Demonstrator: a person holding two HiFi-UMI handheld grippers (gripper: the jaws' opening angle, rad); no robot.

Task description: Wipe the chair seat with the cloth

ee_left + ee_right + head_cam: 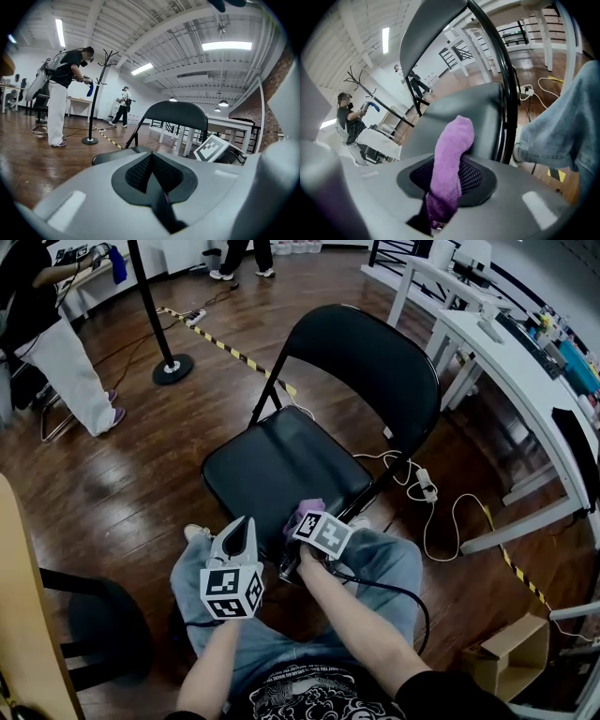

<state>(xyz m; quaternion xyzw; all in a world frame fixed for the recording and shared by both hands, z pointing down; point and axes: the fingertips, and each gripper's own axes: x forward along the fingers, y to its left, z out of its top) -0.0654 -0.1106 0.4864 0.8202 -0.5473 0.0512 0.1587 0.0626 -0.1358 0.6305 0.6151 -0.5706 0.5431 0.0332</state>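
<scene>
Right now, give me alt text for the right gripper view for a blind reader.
The right gripper is shut on a purple fuzzy cloth, pointing at the black folding chair's padded seat. A knee in blue jeans shows at right.

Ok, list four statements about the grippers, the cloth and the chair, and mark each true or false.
1. The right gripper is clamped on a purple cloth. True.
2. The left gripper grips a second cloth. False: its jaws are together with nothing between them.
3. The chair seat is black. True.
4. The cloth lies spread flat over the middle of the seat. False: it is bunched in the right gripper at the seat's near edge.
</scene>
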